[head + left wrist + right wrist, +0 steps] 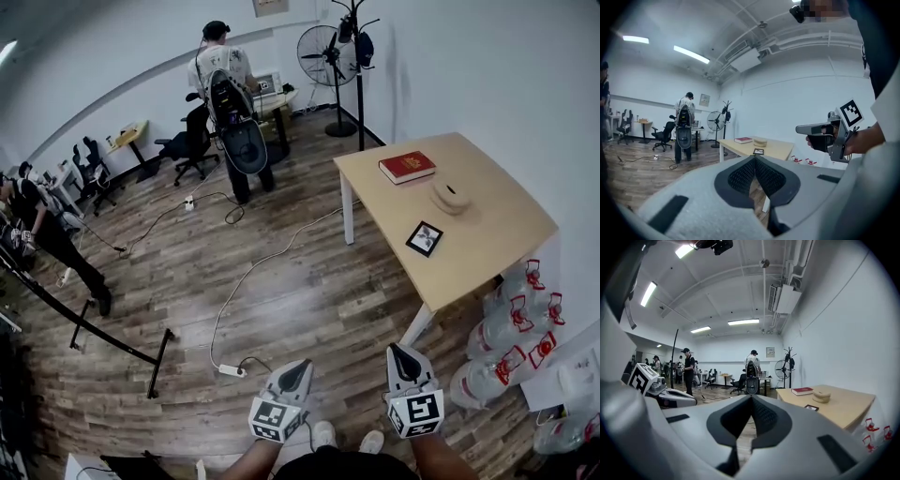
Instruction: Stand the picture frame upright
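Note:
The picture frame (424, 238) is small, black-edged and lies flat on the light wooden table (487, 253), near its front edge. It also shows far off in the left gripper view as the picture frame (758, 151) and in the right gripper view as the picture frame (811, 407). My left gripper (302, 365) and right gripper (397, 349) hang side by side over the wooden floor, well short of the table. Both are shut, tips touching, with nothing between them. The left gripper (754, 158) points toward the table; the right gripper (751, 396) points into the room.
A red book (407, 166) and a round beige object (451, 196) lie farther back on the table. Water bottles (511, 347) stand by the wall under the table's near end. A power strip (232, 370) and cable lie on the floor. A person (228, 103), chairs and a fan (322, 52) are farther off.

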`<state>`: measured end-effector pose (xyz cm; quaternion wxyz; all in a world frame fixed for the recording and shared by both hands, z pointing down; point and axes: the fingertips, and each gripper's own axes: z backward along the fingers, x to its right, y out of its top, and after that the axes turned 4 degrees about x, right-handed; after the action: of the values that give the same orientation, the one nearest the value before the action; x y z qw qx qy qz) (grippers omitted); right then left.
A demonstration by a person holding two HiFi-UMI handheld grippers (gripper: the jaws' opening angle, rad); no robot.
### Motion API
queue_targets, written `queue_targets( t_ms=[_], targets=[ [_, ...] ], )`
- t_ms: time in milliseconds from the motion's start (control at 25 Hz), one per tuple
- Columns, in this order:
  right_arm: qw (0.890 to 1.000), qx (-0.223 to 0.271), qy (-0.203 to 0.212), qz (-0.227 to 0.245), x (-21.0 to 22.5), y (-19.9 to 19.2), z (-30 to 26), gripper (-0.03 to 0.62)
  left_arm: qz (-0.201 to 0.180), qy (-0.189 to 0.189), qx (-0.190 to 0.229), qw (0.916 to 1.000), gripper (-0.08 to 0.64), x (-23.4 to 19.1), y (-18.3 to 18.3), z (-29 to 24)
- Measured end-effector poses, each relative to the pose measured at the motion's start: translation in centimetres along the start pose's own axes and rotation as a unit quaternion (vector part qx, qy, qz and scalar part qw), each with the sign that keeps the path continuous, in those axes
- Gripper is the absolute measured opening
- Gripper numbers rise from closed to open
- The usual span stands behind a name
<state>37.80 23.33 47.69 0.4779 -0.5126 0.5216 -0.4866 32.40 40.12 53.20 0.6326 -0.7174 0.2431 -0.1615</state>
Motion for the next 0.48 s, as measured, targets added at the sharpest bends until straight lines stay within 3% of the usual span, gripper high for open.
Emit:
queue_targets(
  t_ms=[480],
  targets=[
    [1.0,-0.003,-0.02,-0.01,-4.0,-0.2,-2.3,0.009,-0.001,0.005,0.015,0.9999,0.0,-6.2,0.5,2.0]
  ],
)
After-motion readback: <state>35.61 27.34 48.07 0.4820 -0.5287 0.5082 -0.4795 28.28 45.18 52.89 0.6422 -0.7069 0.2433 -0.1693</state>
